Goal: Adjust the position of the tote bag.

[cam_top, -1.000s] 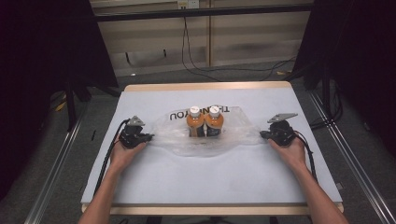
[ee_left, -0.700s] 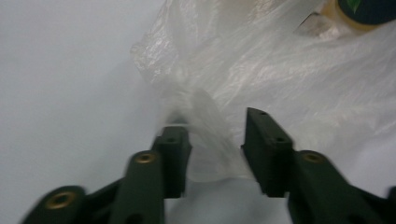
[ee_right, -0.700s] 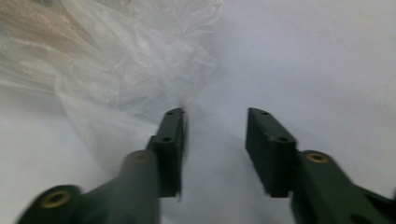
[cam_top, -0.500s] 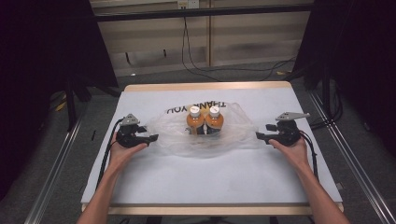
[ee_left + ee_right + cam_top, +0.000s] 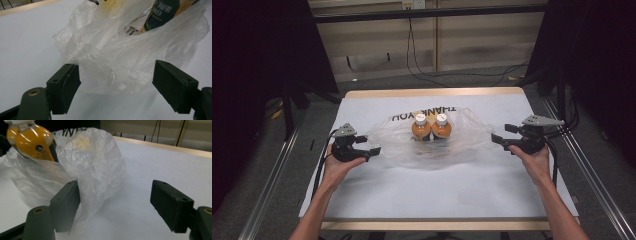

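Looking down in the high view: clear plastic bag [image 5: 432, 142] spread at centre frame on the white-covered bench [image 5: 437, 190], with two orange bottles [image 5: 431, 127] standing upright side by side inside it, white caps up, black "THANK YOU" print just above them. Left gripper [image 5: 374, 151] at left of frame beside the bag's left edge, right gripper [image 5: 498, 139] at right of frame beside the bag's right edge; each held in a hand, cable trailing. Jaws of both have just been opening and now stand wide. Left gripper view: both black jaws well apart at bottom of frame, crumpled bag film [image 5: 120, 62] bulging between and beyond them, not pinched; dark bottle label at upper right. Right gripper view: jaws wide apart, a fold of bag [image 5: 92, 165] brushing the left-hand jaw, nothing clamped; orange bottle [image 5: 32, 142] at upper left behind the film.
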A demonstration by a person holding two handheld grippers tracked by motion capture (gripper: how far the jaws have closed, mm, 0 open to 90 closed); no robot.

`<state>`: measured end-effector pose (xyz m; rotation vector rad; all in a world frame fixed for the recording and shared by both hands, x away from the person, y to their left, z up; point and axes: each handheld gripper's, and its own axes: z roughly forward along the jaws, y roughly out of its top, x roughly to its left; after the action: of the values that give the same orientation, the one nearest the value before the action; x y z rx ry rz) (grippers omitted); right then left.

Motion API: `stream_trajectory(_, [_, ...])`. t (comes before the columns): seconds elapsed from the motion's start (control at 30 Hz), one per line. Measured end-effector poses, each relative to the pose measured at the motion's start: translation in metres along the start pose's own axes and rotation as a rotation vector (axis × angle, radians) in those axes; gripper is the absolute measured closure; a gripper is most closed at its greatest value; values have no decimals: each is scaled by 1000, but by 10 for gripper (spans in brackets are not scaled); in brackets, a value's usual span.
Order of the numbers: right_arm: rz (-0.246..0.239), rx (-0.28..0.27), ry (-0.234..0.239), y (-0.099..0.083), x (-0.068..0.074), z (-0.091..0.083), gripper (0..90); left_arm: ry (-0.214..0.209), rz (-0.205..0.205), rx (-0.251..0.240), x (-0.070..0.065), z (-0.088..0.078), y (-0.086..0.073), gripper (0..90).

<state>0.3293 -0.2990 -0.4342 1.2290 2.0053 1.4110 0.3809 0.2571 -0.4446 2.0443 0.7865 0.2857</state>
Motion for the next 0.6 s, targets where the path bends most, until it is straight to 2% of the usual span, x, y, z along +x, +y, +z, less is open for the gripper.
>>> stream_trajectory(0.07, [-14,3,-5,2,4,-3,233,22,19,-5,-3,-9,-2,216])
stream_trajectory(0.13, [-24,9,2,2,6,-5,225,15,-6,-29,-4,-18,-2,227])
stream_trajectory(0.17, [-26,10,-2,2,7,-7,224,7,-2,-47,-3,-22,-1,240])
stream_trajectory(0.23, [-27,-3,-4,3,9,-12,224,22,7,-88,-6,-34,0,290])
stream_trajectory(0.27, [-30,-12,-7,4,11,-14,224,16,13,-104,-9,-38,1,327])
stream_trajectory(0.33, [-56,-25,-4,6,18,-22,228,6,35,-114,-14,-43,3,442])
stream_trajectory(0.37, [-56,-25,-4,6,18,-22,228,3,38,-118,-16,-43,4,442])
stream_trajectory(0.43, [-70,-39,-1,8,24,-27,226,-11,64,-107,-21,-41,7,487])
stream_trajectory(0.47, [-75,-56,9,12,26,-32,226,-24,71,-105,-22,-40,8,538])
stream_trajectory(0.53, [-73,-59,14,14,28,-35,228,-34,90,-89,-27,-34,12,558])
stream_trajectory(0.6, [-70,-60,38,19,30,-36,297,-54,102,-83,-29,-28,17,586])
